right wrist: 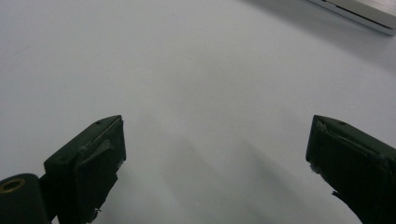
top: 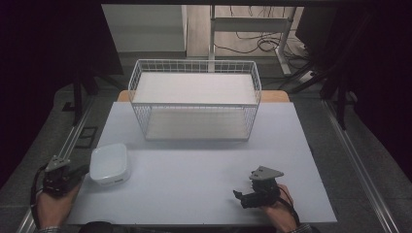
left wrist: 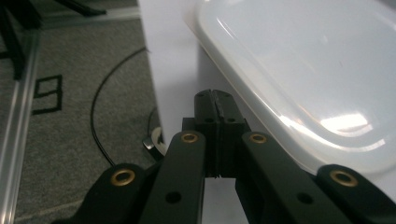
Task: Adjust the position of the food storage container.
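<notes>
A white lidded container [top: 110, 164] with rounded corners sits on the pale table [top: 194, 189] near its left edge. My left gripper [top: 80, 171] hovers at that edge, just left of the container, and is shut. In the left gripper view its jaws [left wrist: 215, 95] are pressed together with nothing between them, and the container lid [left wrist: 303, 70] lies just to their right. My right gripper [top: 238, 195] rests low over the front right of the table. In the right gripper view it [right wrist: 217, 140] is open, with bare table between the fingers.
A white wire basket [top: 194, 61] with a shelf inside stands at the back middle of the table. Left of the table the grey floor carries a metal rail [top: 73, 138] and a thin black cable [left wrist: 100, 93].
</notes>
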A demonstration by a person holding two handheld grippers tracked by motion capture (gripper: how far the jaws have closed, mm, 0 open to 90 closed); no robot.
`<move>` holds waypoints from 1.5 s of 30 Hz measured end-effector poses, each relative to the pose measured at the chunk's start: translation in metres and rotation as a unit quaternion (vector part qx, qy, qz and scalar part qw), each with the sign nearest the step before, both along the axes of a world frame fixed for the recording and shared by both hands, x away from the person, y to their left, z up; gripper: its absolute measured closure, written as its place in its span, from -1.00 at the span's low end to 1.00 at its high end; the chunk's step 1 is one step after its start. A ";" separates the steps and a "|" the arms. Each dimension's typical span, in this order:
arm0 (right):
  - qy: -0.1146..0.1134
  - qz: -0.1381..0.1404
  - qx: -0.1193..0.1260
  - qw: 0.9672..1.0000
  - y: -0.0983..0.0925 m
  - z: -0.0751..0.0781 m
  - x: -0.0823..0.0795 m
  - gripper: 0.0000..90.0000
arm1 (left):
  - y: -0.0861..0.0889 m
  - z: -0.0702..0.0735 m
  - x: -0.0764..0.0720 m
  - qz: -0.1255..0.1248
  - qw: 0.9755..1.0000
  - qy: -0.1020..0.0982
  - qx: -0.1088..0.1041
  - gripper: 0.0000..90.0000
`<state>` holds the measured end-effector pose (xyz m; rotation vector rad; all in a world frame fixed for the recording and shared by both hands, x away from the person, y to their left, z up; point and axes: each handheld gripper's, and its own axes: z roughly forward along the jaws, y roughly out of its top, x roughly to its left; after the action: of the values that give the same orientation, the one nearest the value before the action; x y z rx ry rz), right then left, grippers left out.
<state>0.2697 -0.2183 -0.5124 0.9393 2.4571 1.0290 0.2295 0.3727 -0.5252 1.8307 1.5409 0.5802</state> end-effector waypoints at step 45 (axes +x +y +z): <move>0.000 0.006 -0.004 1.000 0.009 -0.003 0.001 -0.90 | -0.045 -0.006 0.064 -0.117 0.991 0.027 -0.055 1.00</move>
<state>0.2708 -0.2094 -0.5154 0.9228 2.4692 1.0218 0.2935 0.3278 -0.5313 1.9200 1.3402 0.3311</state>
